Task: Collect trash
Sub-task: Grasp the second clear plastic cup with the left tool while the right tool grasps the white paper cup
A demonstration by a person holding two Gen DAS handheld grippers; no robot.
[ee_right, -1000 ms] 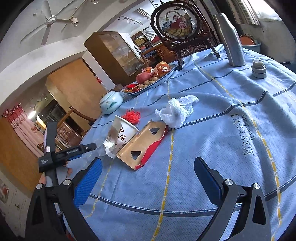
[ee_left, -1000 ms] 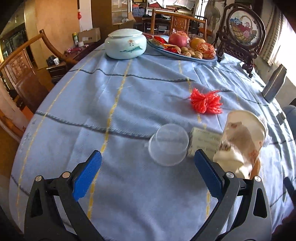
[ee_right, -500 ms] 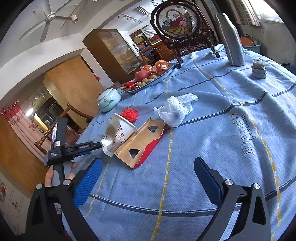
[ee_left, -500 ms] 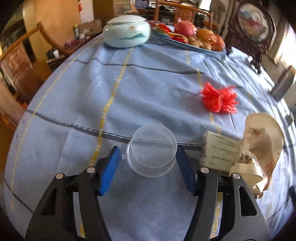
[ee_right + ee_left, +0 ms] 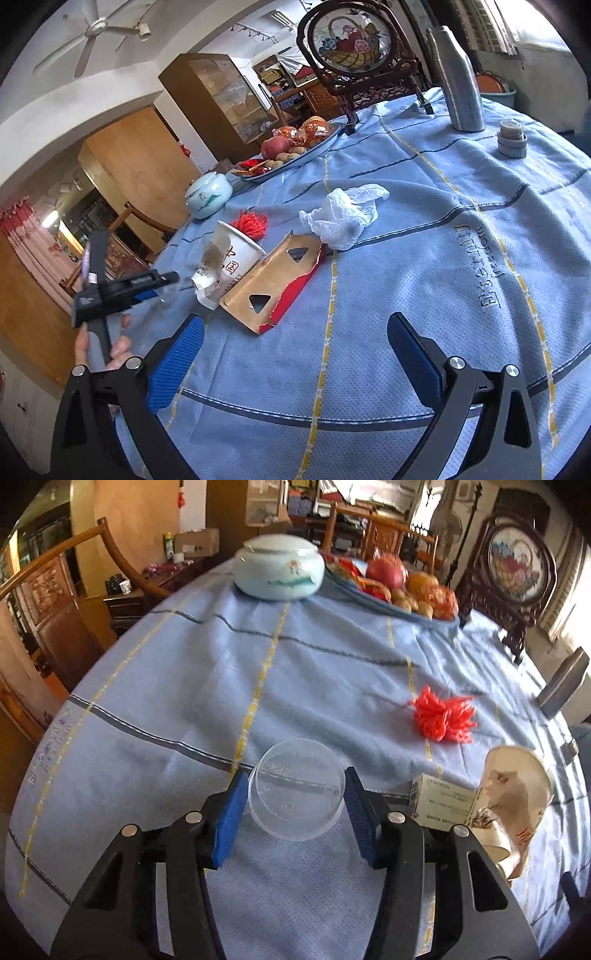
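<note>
My left gripper (image 5: 293, 805) is shut on a clear plastic lid (image 5: 295, 788), its blue pads touching both sides, over the blue tablecloth (image 5: 184, 686). To its right lie a small paper box (image 5: 441, 801) and a paper cup (image 5: 513, 786) stuffed with tissue, with a red yarn tuft (image 5: 443, 718) beyond. My right gripper (image 5: 295, 354) is open and empty above the cloth. In front of it lie a torn red-and-brown carton (image 5: 275, 277), a crumpled white tissue (image 5: 343, 216), the paper cup (image 5: 232, 258) and the red tuft (image 5: 251, 223).
A pale green lidded jar (image 5: 279, 566) and a fruit platter (image 5: 402, 587) stand at the far side. A framed ornament (image 5: 354, 44), a metal flask (image 5: 460, 79) and small stacked cups (image 5: 511, 138) stand at the back right. Wooden chairs (image 5: 55, 602) ring the table.
My left gripper moved forward and closed its jaws around the clear lid, now touching both sides. The right gripper stayed open with little movement.
</note>
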